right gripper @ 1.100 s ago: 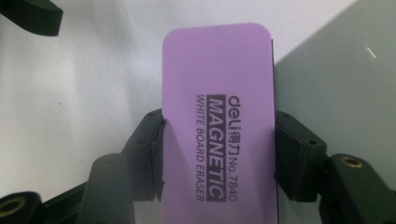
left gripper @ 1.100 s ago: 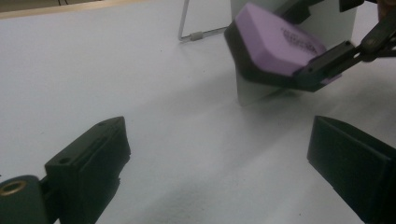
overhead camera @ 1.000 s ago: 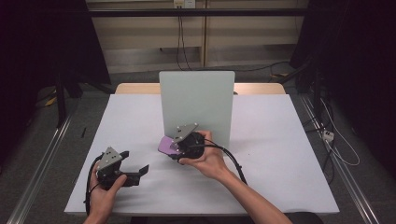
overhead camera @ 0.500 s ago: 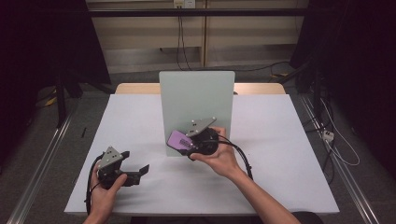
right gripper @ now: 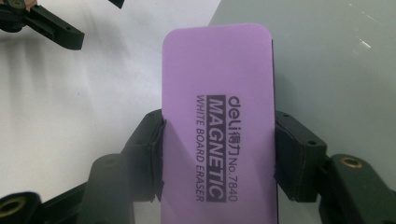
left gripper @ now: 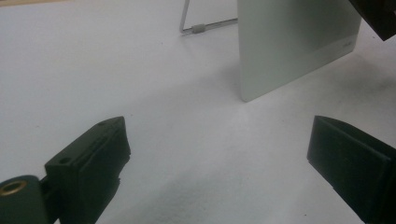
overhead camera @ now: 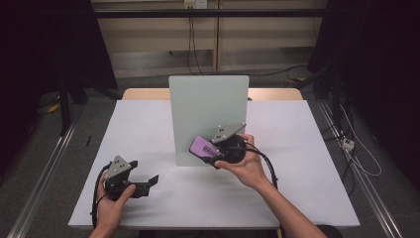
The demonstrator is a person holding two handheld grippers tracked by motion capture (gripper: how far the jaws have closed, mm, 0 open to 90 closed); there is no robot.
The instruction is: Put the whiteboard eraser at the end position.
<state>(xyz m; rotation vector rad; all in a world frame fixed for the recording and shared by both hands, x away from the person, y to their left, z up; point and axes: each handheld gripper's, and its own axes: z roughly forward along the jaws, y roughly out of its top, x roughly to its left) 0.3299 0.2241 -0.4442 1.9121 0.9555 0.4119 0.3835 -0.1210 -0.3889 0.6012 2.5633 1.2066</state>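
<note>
A purple whiteboard eraser (overhead camera: 201, 146) marked "MAGNETIC" (right gripper: 217, 116) is held in front of the lower face of the upright pale board (overhead camera: 208, 111). My right gripper (overhead camera: 212, 153) is shut on it, one black pad on each long side (right gripper: 152, 140). The eraser's far end lies over the board's lower left part (right gripper: 336, 56); whether it touches the board I cannot tell. My left gripper (overhead camera: 148, 181) rests low at the table's front left with its jaws wide open and nothing between them (left gripper: 219, 154). It faces the board's near corner (left gripper: 294, 46).
The board stands mid-table on a thin wire stand (left gripper: 205, 25). The white tabletop (overhead camera: 307, 163) spreads around it, with its front edge close to both hands. Beyond the table lie dark floor, cables and a rail (overhead camera: 44, 163).
My right gripper has carried the eraser to the right and a little up, from left of the board's lower edge onto its front. The left gripper has stayed put.
</note>
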